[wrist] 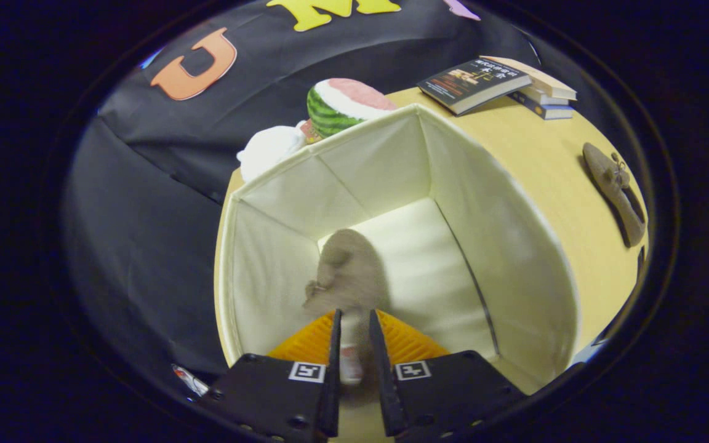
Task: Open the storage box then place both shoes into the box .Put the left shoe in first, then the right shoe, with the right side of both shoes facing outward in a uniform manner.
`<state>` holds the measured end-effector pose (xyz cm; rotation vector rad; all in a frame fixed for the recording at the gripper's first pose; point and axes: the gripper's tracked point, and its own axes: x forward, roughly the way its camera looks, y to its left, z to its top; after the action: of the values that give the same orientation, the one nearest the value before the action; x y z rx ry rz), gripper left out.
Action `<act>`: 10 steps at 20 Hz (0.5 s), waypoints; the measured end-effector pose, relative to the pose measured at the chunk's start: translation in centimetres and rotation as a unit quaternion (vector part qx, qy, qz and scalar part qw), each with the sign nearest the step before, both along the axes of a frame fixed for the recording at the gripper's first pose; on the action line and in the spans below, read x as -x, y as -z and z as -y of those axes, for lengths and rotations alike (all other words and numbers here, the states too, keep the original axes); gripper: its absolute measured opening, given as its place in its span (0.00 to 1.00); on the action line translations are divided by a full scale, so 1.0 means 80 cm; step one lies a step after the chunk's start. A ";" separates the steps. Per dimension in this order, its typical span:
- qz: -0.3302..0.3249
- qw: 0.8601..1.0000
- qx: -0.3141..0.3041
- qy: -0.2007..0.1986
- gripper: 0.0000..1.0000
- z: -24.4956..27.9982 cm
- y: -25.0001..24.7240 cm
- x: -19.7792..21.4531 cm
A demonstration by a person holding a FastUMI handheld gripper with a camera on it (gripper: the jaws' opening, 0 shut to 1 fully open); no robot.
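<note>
A cream fabric storage box stands open on the wooden table, its inside bare and pale. My gripper hangs over the box's near end, shut on a brown suede shoe by its heel. The shoe's toe points down into the box near the left wall, blurred by motion, with a small bow showing on its side. The second brown shoe lies flat on the table to the right of the box, beyond the box's right wall.
A watermelon toy and a white soft object sit just behind the box's far wall. A stack of books lies at the table's far right corner. The table's left edge runs close along the box.
</note>
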<state>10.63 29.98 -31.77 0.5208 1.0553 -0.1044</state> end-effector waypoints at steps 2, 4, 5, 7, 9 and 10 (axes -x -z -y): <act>0.021 1.000 0.016 -0.013 0.48 0.003 -0.014 -0.005; 0.044 0.998 0.028 -0.024 0.66 0.007 -0.029 -0.008; 0.058 0.997 0.033 -0.029 0.71 0.012 -0.041 -0.010; 0.089 0.994 0.043 -0.044 0.83 0.023 -0.069 -0.007; 0.123 0.990 0.045 -0.051 0.86 0.038 -0.104 0.003; 0.140 0.987 0.049 -0.054 0.87 0.050 -0.125 0.009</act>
<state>9.94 25.97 -21.80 0.3762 0.7966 0.0124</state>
